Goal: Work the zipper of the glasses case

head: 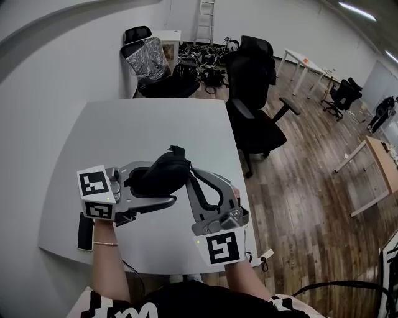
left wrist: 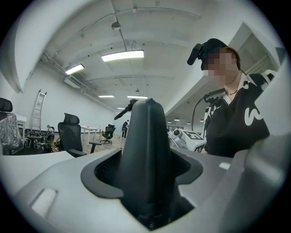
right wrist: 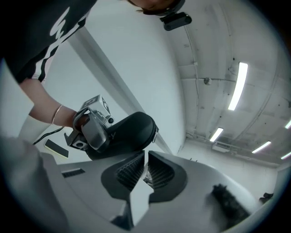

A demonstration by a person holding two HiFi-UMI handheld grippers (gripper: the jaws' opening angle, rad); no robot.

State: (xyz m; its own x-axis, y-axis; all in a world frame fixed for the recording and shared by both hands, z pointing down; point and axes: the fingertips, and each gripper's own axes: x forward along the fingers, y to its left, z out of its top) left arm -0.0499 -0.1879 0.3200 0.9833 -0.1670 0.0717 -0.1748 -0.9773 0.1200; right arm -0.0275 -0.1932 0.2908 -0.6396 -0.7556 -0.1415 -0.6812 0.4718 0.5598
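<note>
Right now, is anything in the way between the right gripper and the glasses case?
Nothing visible does. The left gripper is clamped on the glasses case, holding it up. The right gripper, its jaws nearly together with nothing between them, faces the case across open air. Only the left gripper's own jaws cover part of the case's sides.

Two hand-held grippers show: the left hand-held gripper [head: 163,184] and the right hand-held gripper [head: 190,177]. There is one black glasses case [head: 169,166]. There is one white surface [head: 155,124], with one flat black thing [head: 85,231] at its lower left. One ladder [head: 206,18] is at the top. At least three black office chairs [head: 255,93] can be counted.
</note>
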